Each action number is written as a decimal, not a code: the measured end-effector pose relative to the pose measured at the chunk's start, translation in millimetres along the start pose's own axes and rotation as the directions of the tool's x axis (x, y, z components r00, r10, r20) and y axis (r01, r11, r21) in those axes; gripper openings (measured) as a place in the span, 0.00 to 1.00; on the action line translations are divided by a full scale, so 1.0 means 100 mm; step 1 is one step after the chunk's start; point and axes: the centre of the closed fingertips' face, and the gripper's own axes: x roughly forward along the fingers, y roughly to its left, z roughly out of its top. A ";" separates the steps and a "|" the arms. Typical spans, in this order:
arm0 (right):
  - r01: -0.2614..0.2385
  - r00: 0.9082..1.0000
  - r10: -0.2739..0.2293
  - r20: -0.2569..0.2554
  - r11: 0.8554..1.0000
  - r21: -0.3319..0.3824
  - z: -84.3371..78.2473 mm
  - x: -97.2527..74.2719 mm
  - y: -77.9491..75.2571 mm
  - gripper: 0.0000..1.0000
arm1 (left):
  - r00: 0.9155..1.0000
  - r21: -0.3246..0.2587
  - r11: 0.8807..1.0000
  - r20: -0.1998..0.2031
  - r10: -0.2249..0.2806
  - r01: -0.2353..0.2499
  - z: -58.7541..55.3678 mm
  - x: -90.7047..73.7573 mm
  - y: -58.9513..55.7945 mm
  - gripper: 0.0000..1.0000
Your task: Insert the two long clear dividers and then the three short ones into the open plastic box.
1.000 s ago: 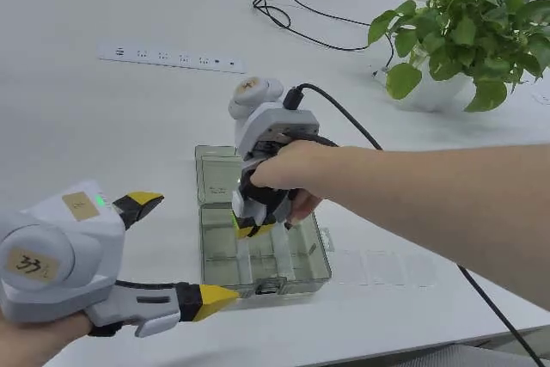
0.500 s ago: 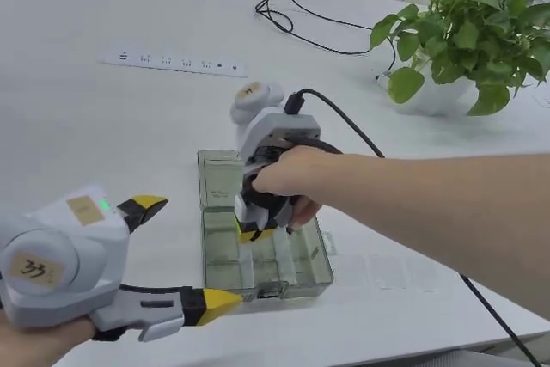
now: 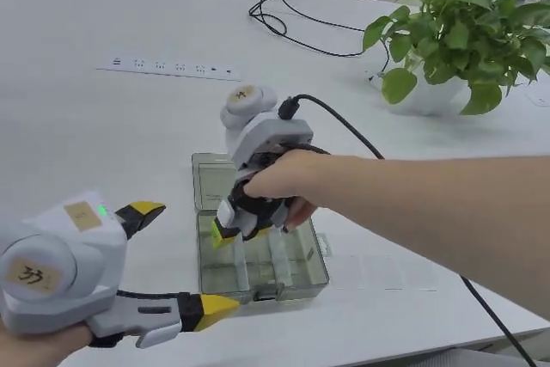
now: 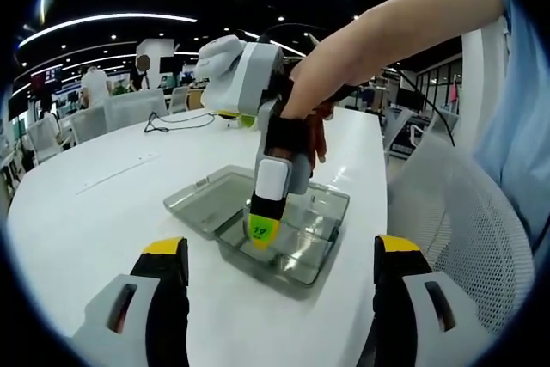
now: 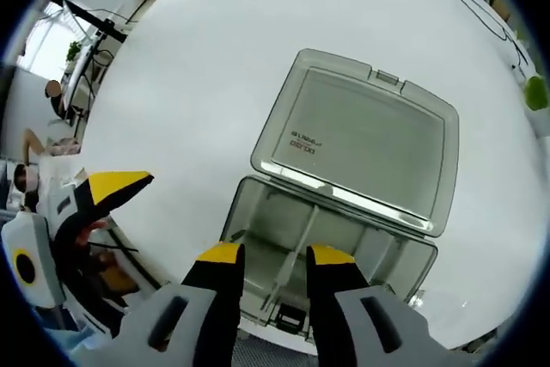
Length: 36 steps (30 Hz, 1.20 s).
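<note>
Right gripper (image 3: 225, 234), jaws narrow, hold unclear, reaches into the box (image 3: 258, 279). Left gripper (image 3: 180, 257) hovers beside it, spread wide. A skewed push could jam a long divider (image 3: 280, 255).

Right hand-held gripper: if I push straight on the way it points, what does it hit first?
Probably the open plastic box: the right hand-held gripper points down into its tray, at or beside a clear divider; depth is unclear.

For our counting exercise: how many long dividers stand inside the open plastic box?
2. One long divider stands in the plastic box beside the tips of the right gripper; the other long divider stands to its right. The gripper may hide more.
</note>
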 end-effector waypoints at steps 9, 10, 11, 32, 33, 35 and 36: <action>-0.074 0.991 0.075 0.110 0.997 -0.011 0.07 -0.09 0.07 0.58 | 1.000 -0.005 1.000 -0.007 0.010 -0.010 0.00 -0.02 0.01 0.91; -0.091 0.987 0.093 0.133 0.996 -0.027 0.10 -0.10 0.10 0.60 | 1.000 -0.006 1.000 -0.003 0.013 -0.014 0.00 -0.02 0.02 0.91; -0.090 0.985 0.093 0.142 0.995 -0.029 0.11 -0.11 0.10 0.63 | 1.000 -0.010 1.000 -0.003 0.014 -0.014 0.00 -0.02 0.02 0.91; -0.122 0.894 0.165 0.416 0.984 -0.126 0.29 -0.36 0.12 1.00 | 0.999 -0.032 0.999 0.008 0.044 -0.044 0.06 -0.07 0.05 0.92; -0.120 0.898 0.161 0.410 0.985 -0.124 0.27 -0.36 0.10 1.00 | 0.999 -0.034 0.998 0.009 0.045 -0.045 0.06 -0.07 0.05 0.92; -0.142 0.887 0.184 0.424 0.981 -0.129 0.27 -0.39 0.13 1.00 | 0.999 -0.036 0.998 0.008 0.050 -0.050 0.06 -0.08 0.05 0.92; -0.142 0.886 0.186 0.424 0.981 -0.132 0.25 -0.40 0.12 1.00 | 0.999 -0.037 0.998 0.009 0.054 -0.054 0.06 -0.09 0.05 0.92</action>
